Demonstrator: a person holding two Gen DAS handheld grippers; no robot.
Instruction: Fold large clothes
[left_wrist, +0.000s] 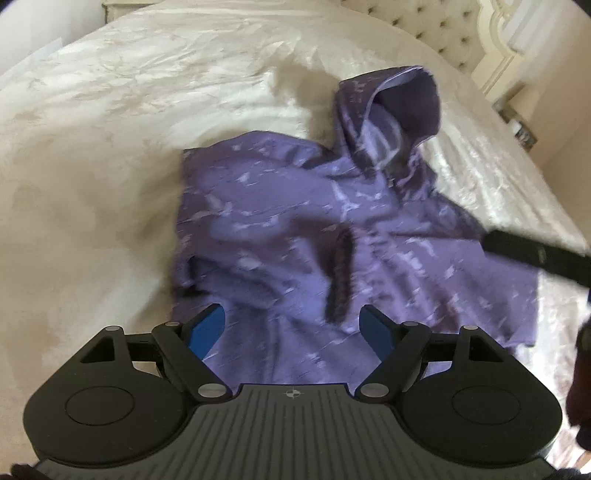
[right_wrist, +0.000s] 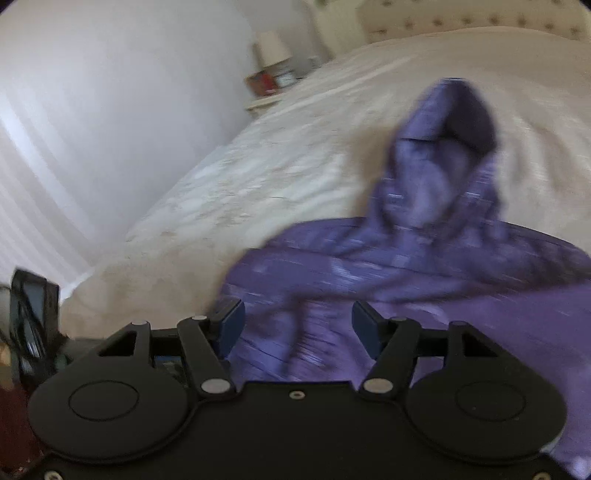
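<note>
A purple patterned hoodie (left_wrist: 317, 229) lies crumpled on a cream bedspread (left_wrist: 110, 129), its hood (left_wrist: 399, 107) standing up at the far end. My left gripper (left_wrist: 291, 328) is open and empty just above the hoodie's near hem. In the right wrist view the hoodie (right_wrist: 424, 266) fills the lower right, with its hood (right_wrist: 450, 140) raised. My right gripper (right_wrist: 297, 328) is open and empty above the near cloth. The right gripper's black body (left_wrist: 535, 254) shows at the right edge of the left wrist view.
A tufted cream headboard (left_wrist: 436, 33) stands at the far end of the bed. A bedside table with a lamp (right_wrist: 271, 51) sits beside the bed. A dark device (right_wrist: 31, 317) stands at the left near the bed's foot.
</note>
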